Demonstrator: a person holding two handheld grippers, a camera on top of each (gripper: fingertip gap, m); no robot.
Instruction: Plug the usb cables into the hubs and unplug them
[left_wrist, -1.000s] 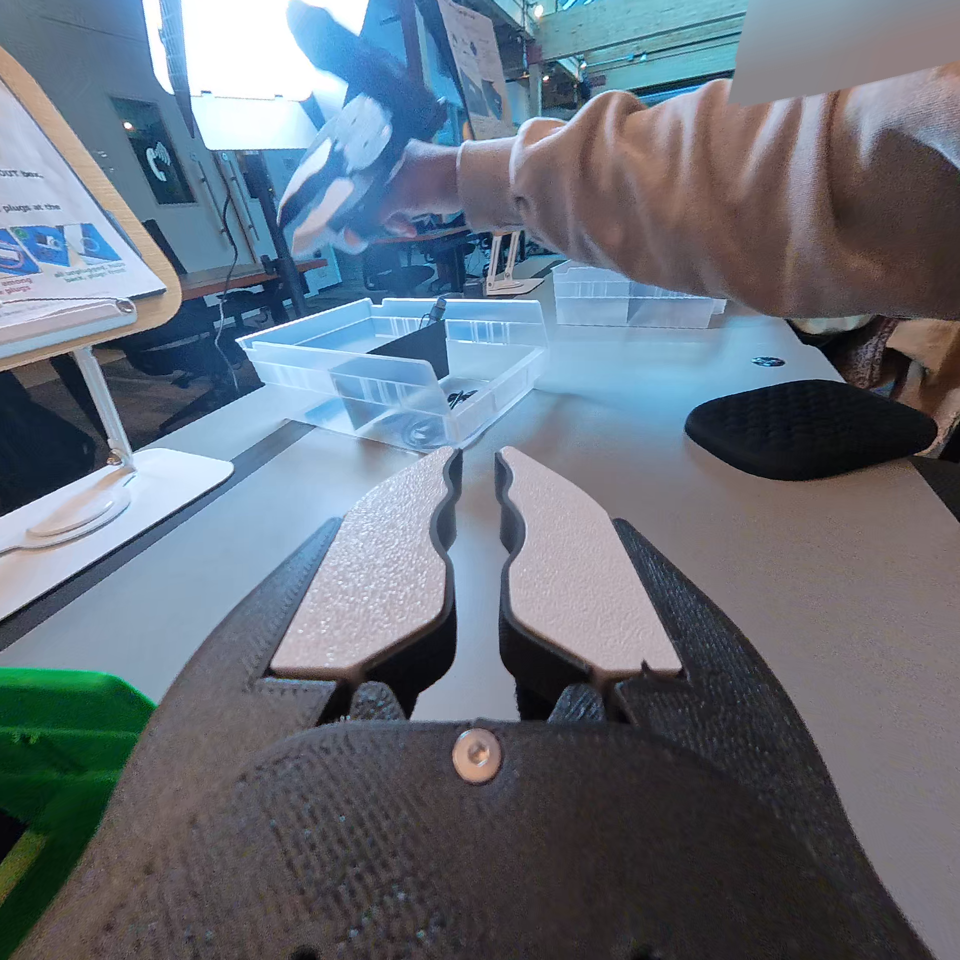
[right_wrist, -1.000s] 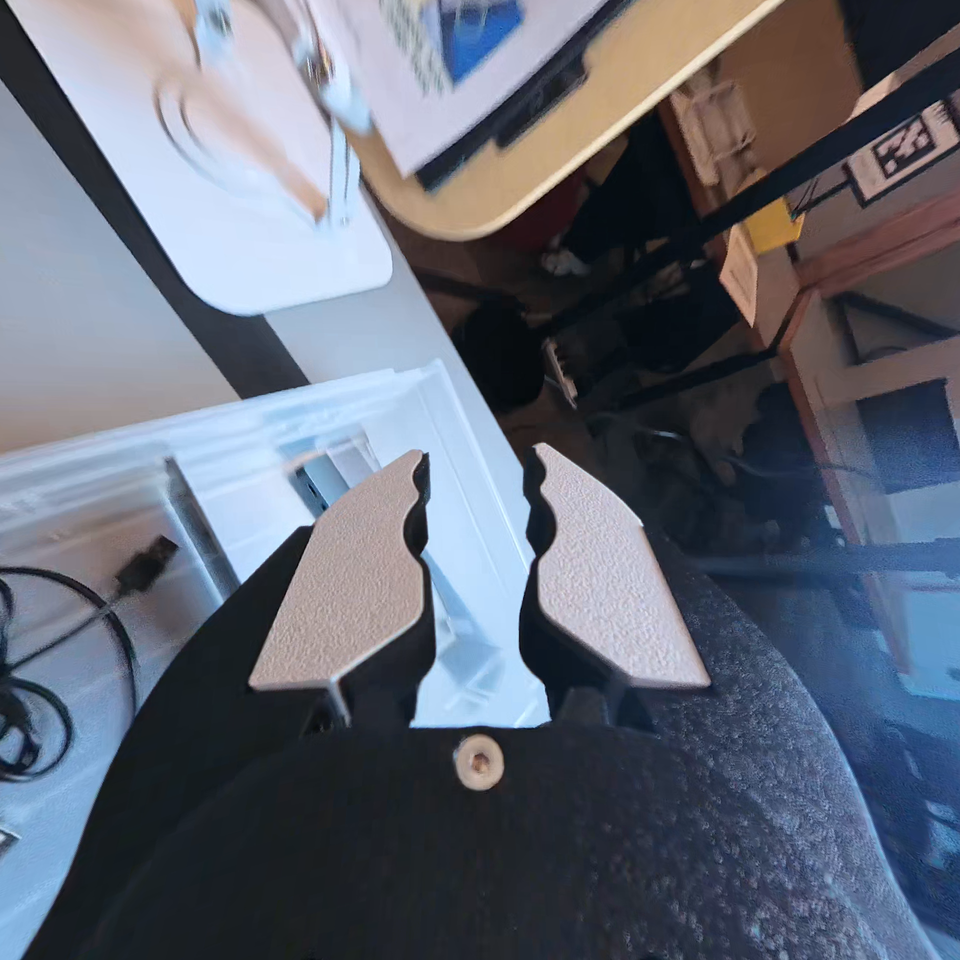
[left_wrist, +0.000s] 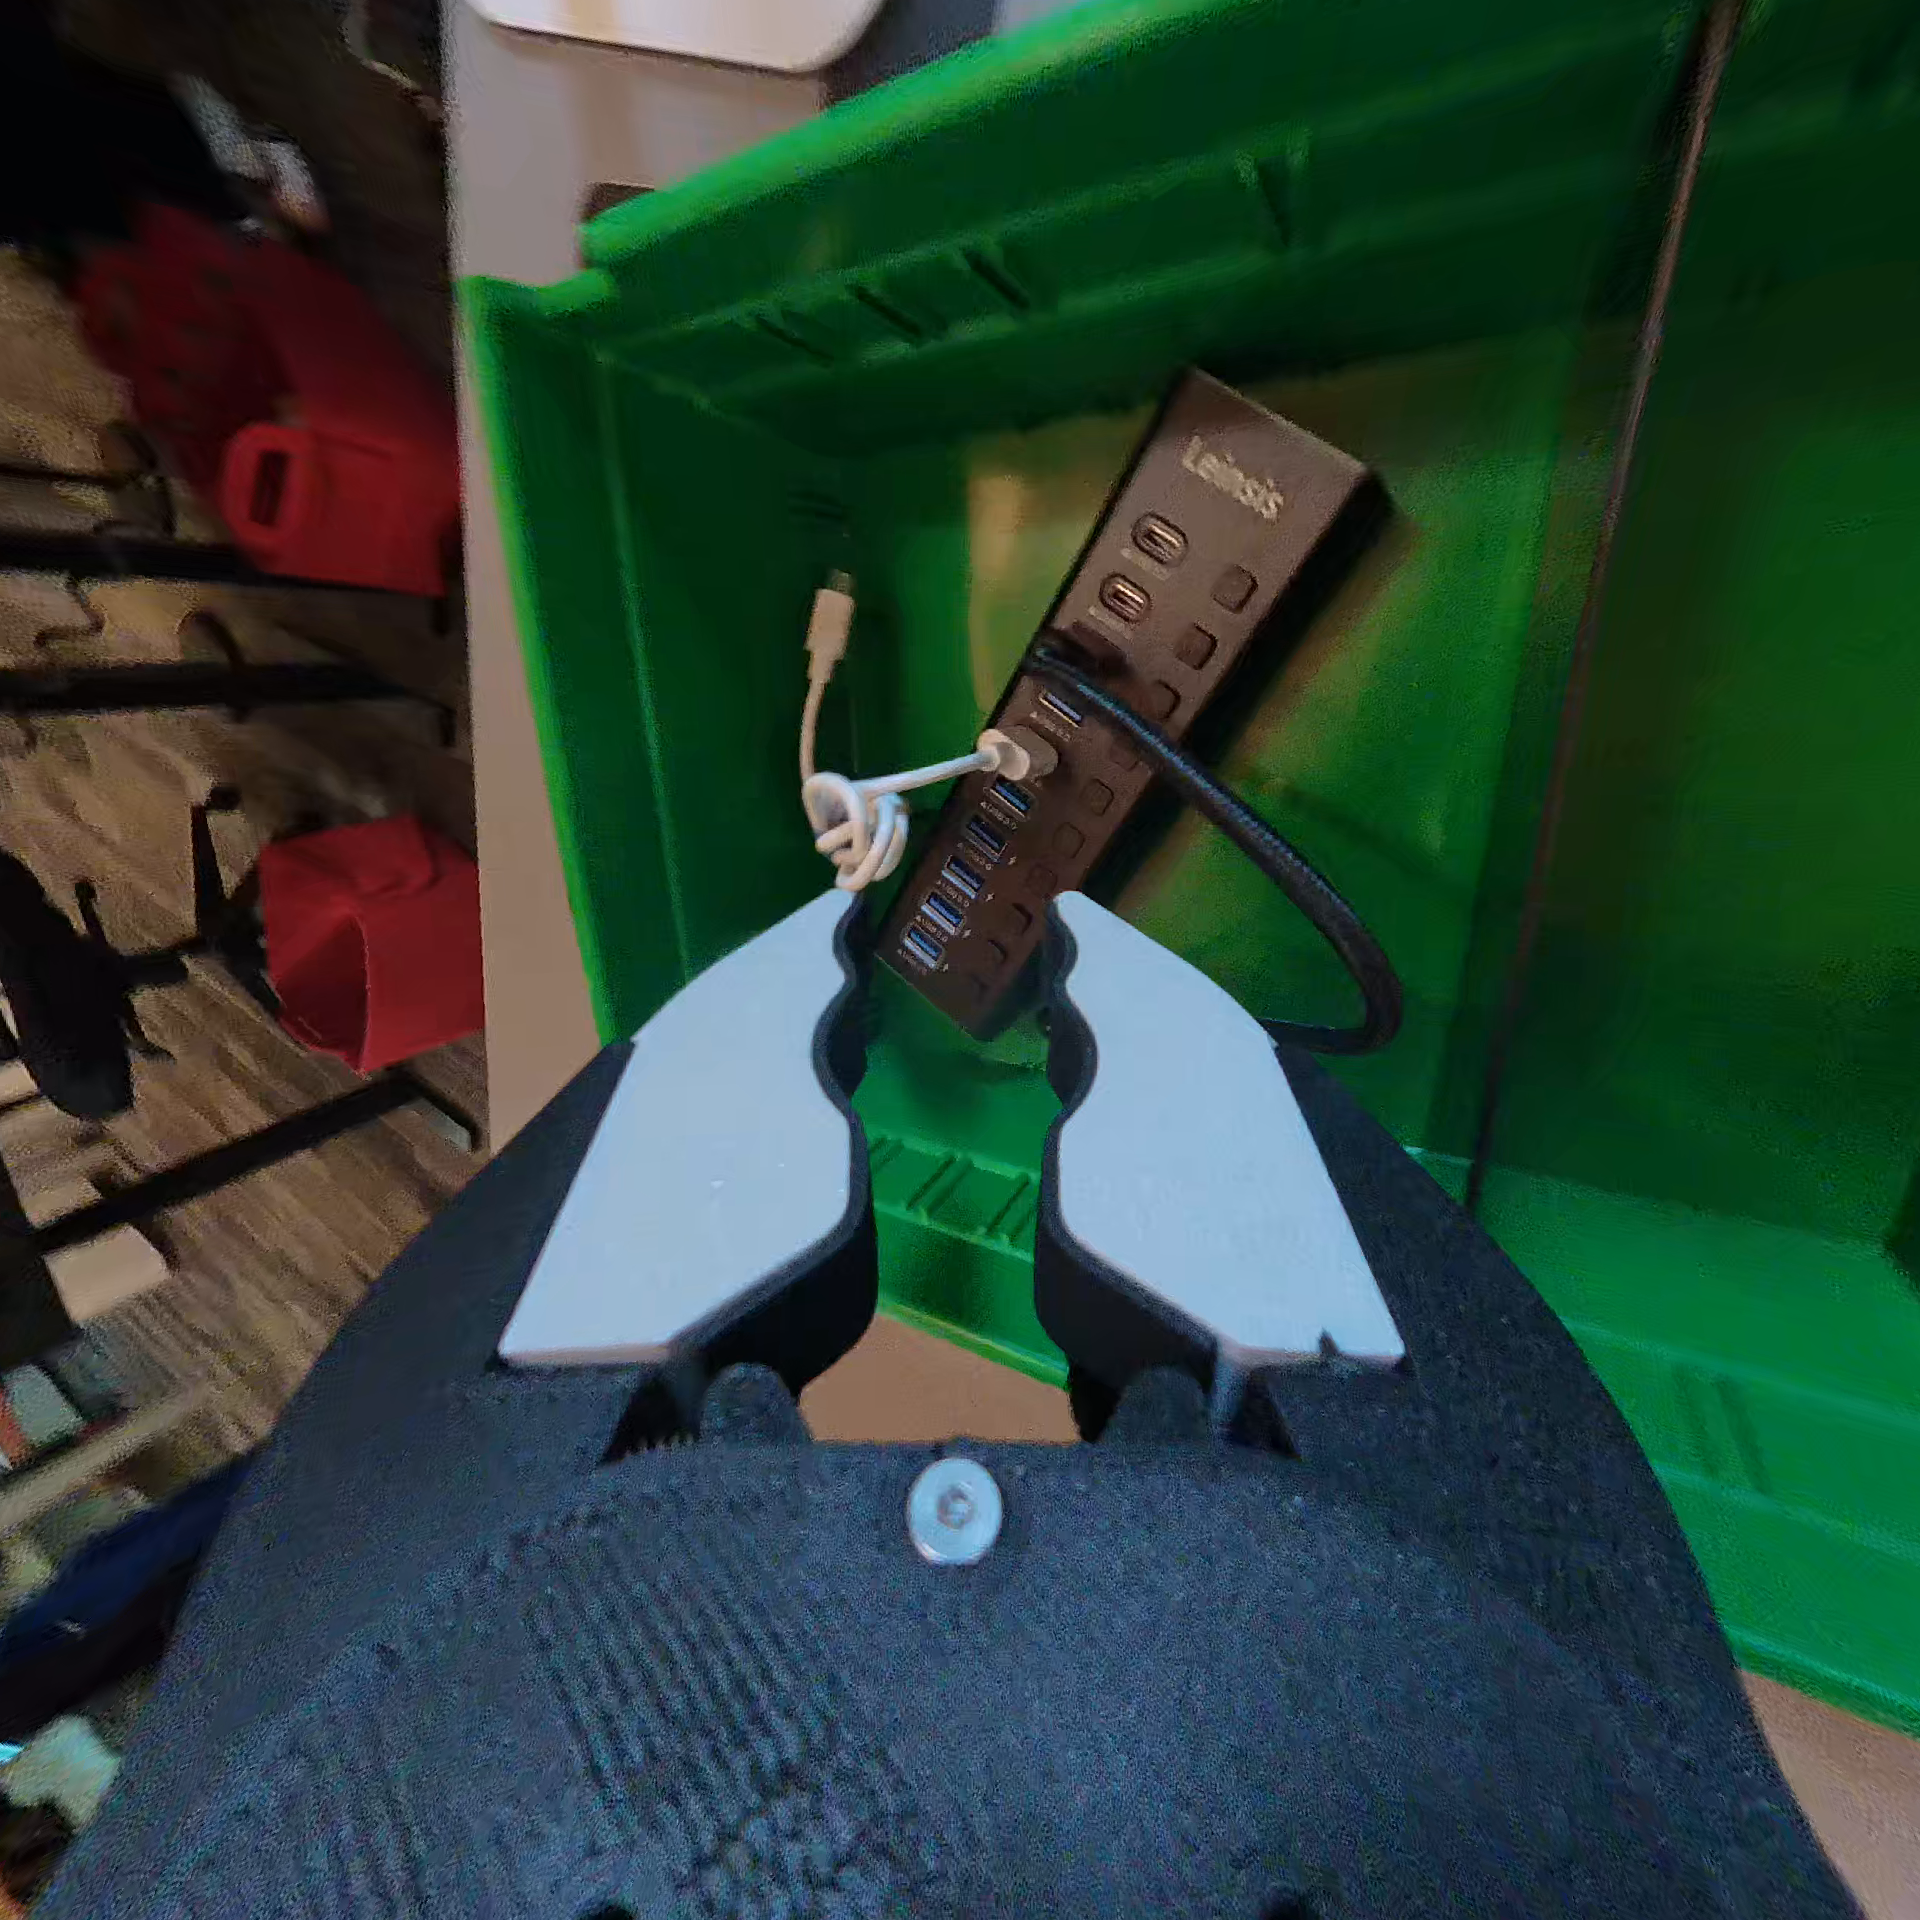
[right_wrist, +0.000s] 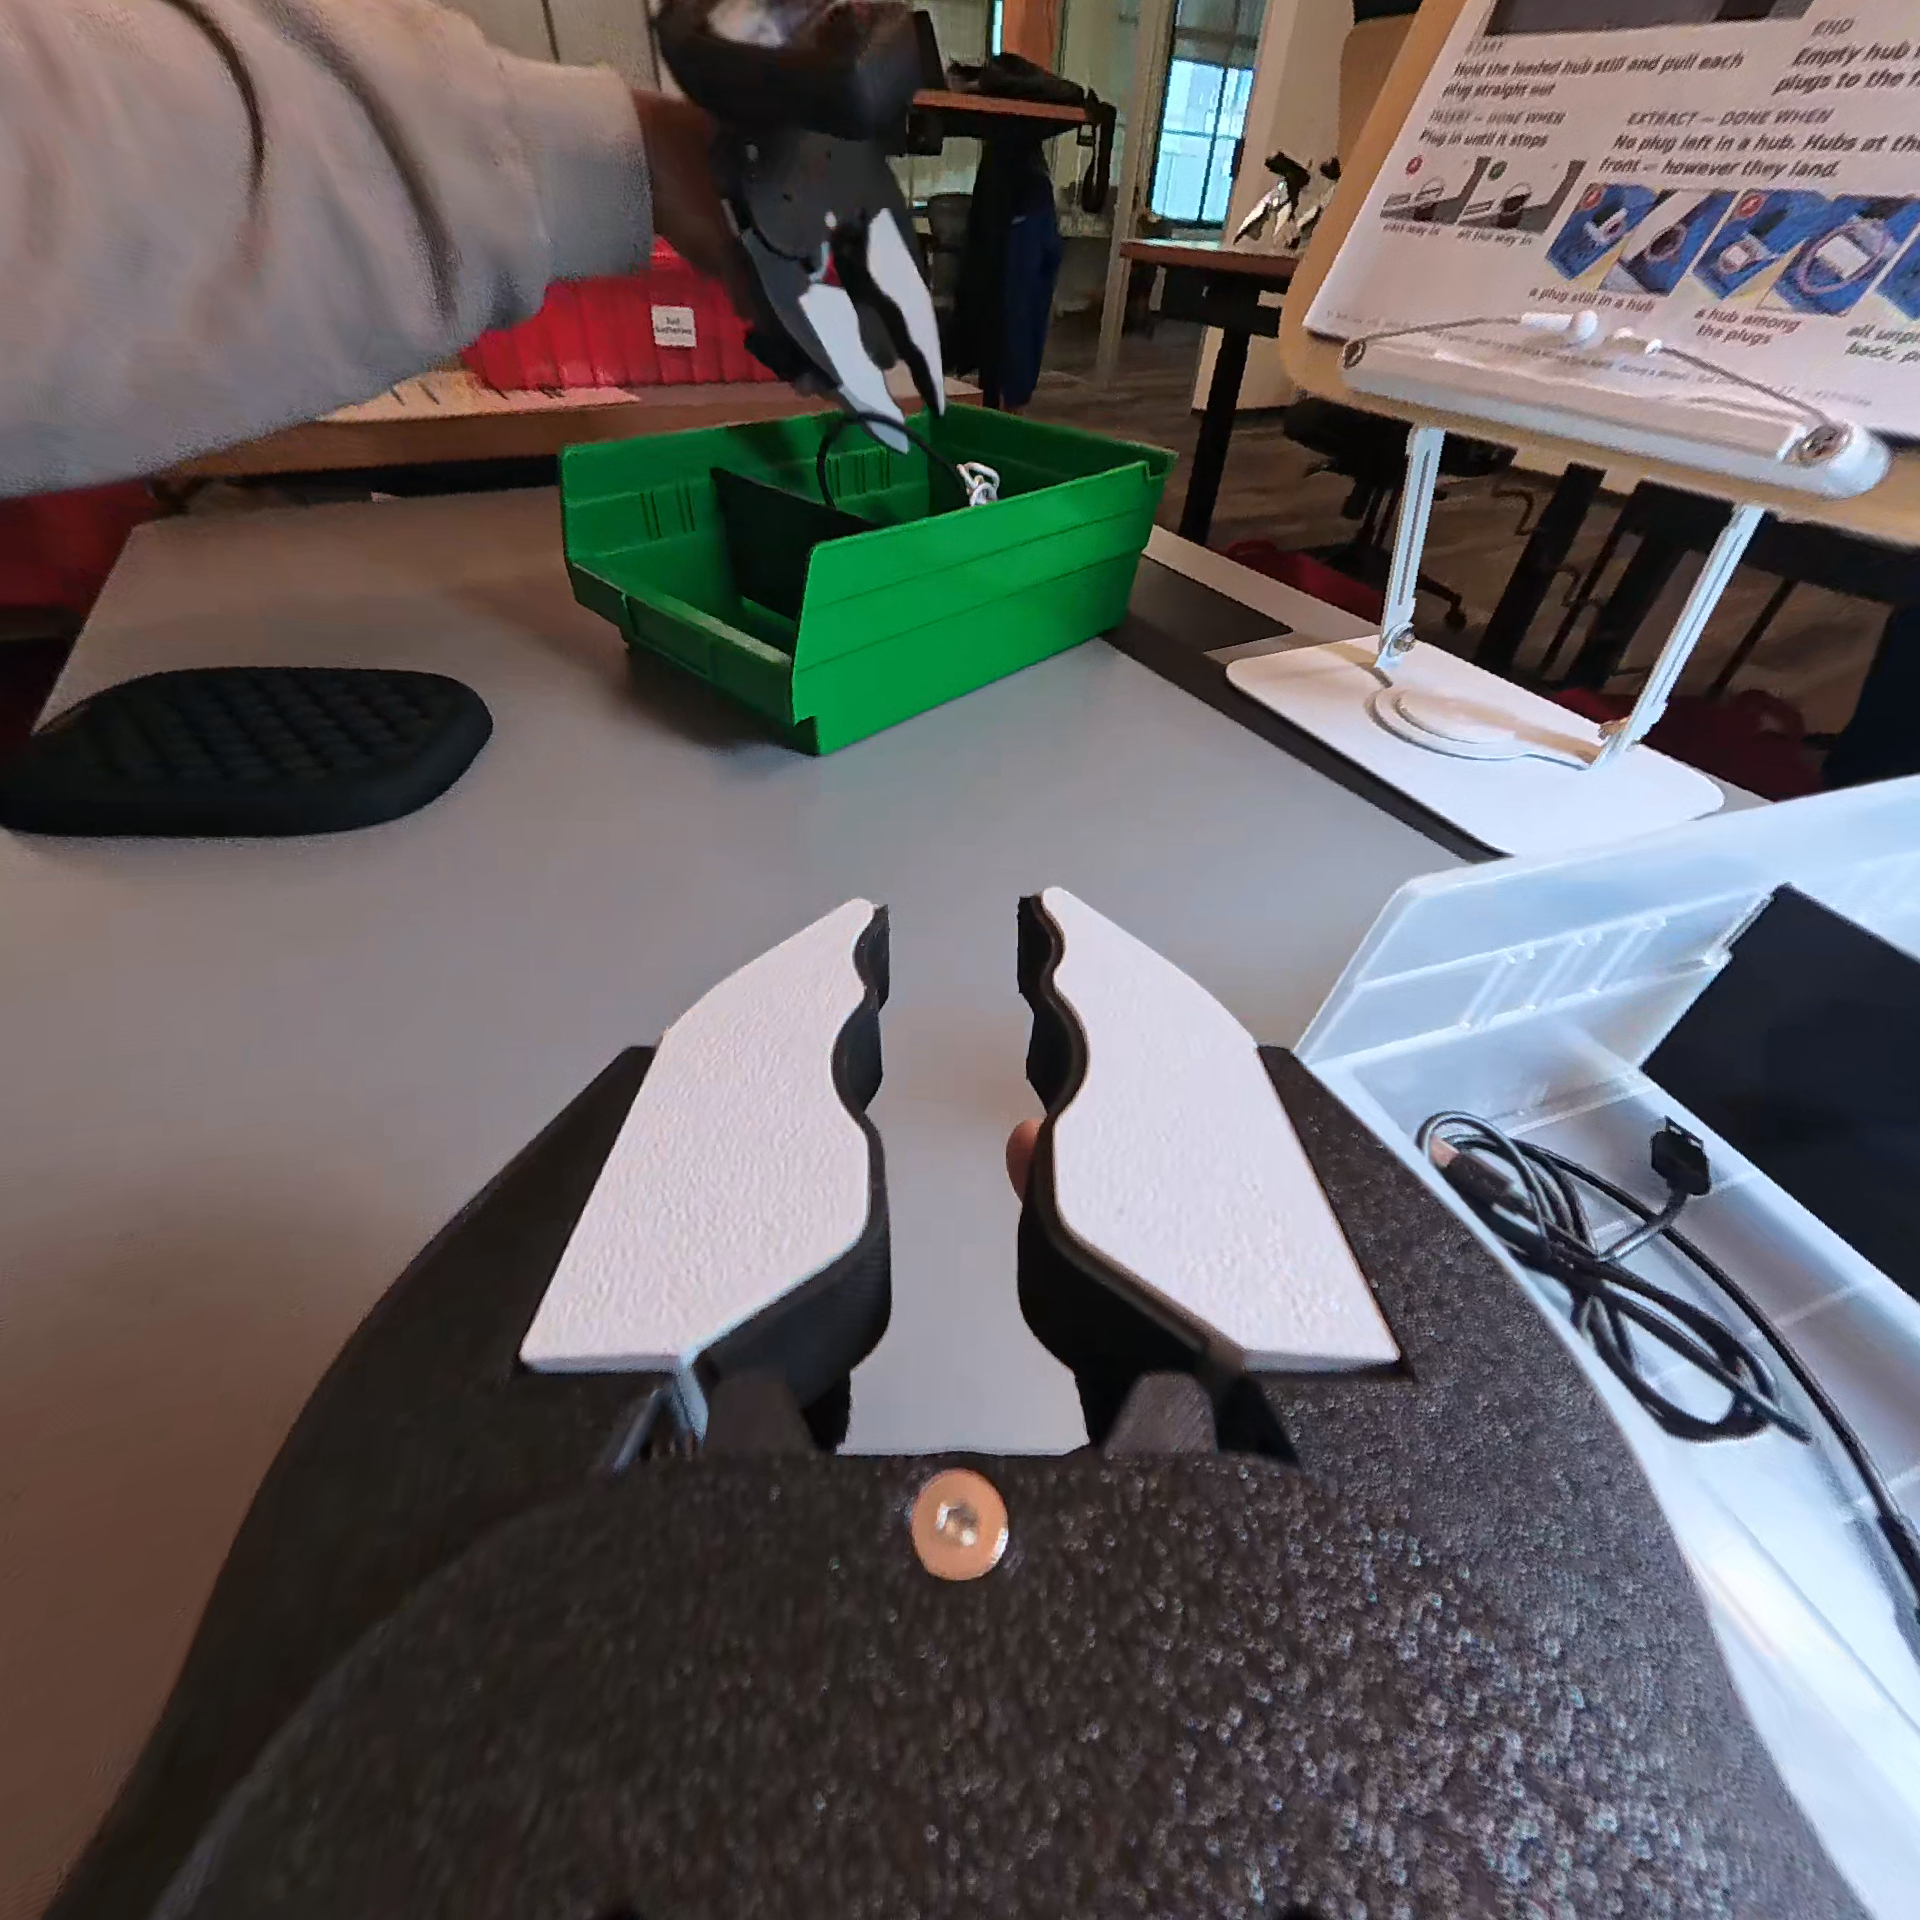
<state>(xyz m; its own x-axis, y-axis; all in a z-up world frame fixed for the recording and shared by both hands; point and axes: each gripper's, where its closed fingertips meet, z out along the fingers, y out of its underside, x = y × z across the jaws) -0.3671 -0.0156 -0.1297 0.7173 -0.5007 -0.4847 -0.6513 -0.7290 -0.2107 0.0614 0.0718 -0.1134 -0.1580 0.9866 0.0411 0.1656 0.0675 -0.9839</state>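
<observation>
A black USB hub (left_wrist: 1174, 665) leans inside the green bin (left_wrist: 1351, 260). A short knotted white cable (left_wrist: 862, 821) is plugged into one of its ports, and a black braided cable (left_wrist: 1288, 862) loops from it. My left gripper (left_wrist: 956, 925) is open and empty, pointing down into the bin just above the hub's near end. In the right wrist view it (right_wrist: 914, 416) hangs over the bin (right_wrist: 966, 613). My right gripper (right_wrist: 951, 914) is open and empty, low over the grey table, facing the bin from a distance.
A clear plastic tray (right_wrist: 1507, 997) with a coiled black cable (right_wrist: 1590, 1257) sits beside my right gripper. A black padded rest (right_wrist: 239, 748) lies at the left. A white document stand (right_wrist: 1475, 748) holds an instruction sheet at the back right. Red objects (left_wrist: 353, 499) lie beyond the table edge. Some 45 cm of space lies between my two pairs of fingers.
My left gripper has swung from low over the table to above the green bin and opened wider. My right gripper has left the clear tray and now sits low, facing the bin.
</observation>
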